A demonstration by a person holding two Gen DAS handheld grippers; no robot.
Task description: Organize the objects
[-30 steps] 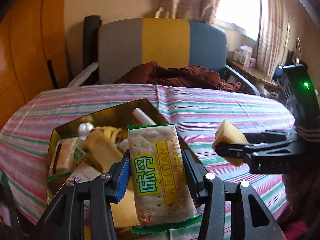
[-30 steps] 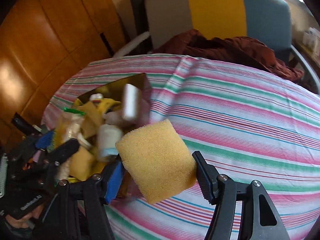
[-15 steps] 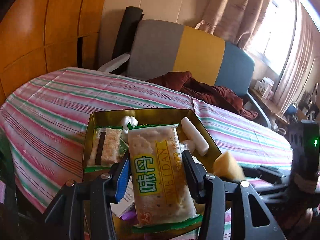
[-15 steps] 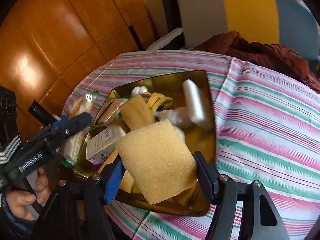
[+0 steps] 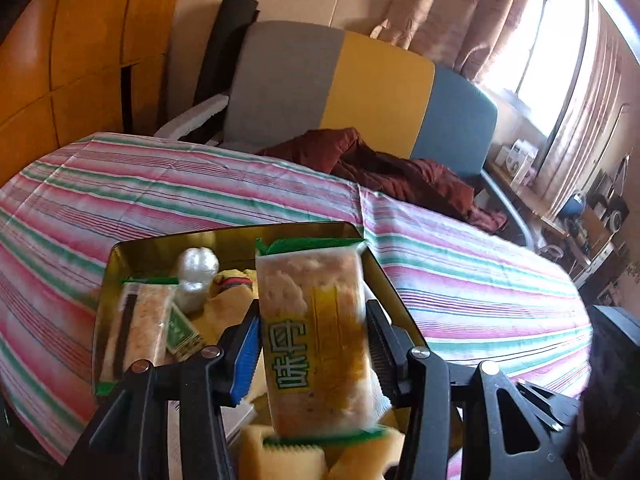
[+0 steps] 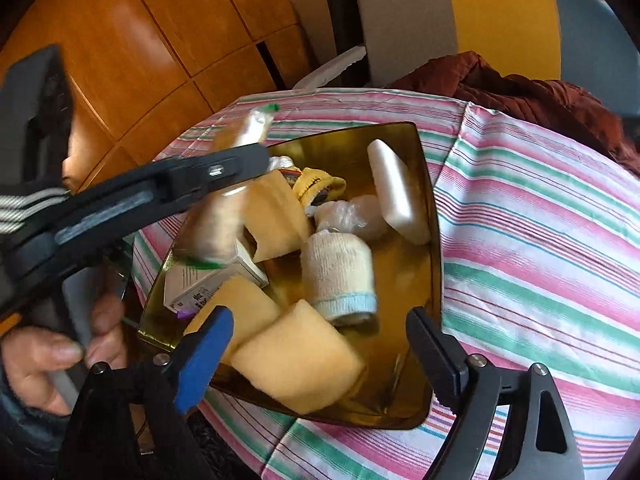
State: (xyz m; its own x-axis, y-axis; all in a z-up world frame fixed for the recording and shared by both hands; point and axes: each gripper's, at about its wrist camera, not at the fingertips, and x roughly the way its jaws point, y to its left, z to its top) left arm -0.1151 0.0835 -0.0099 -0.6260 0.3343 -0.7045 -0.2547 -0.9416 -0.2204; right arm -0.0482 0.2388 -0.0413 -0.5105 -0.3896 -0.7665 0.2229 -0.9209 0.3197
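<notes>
My left gripper [image 5: 314,344] is shut on a cracker packet [image 5: 316,336] with green ends and holds it over the gold tin [image 5: 168,242]. In the right wrist view the left gripper's fingers [image 6: 224,172] and the blurred packet [image 6: 224,208] hang above the tin's left side. My right gripper [image 6: 316,336] is open over the tin's near edge [image 6: 360,420]. A yellow sponge [image 6: 296,364] lies blurred in the tin between its fingers, free of them. The tin also holds a rolled white sock [image 6: 338,276], a white bar [image 6: 396,196], a second packet [image 5: 136,328] and a box [image 6: 200,284].
The tin sits on a table with a striped pink and green cloth [image 6: 540,248]. A grey, yellow and blue chair [image 5: 360,92] with a maroon garment [image 5: 384,168] stands behind it. Wooden panels [image 6: 140,40] are at the left. A hand [image 6: 48,364] holds the left gripper.
My right gripper has opened and let go of the yellow sponge, which now lies in the tin. My left gripper has moved in over the tin with the packet held.
</notes>
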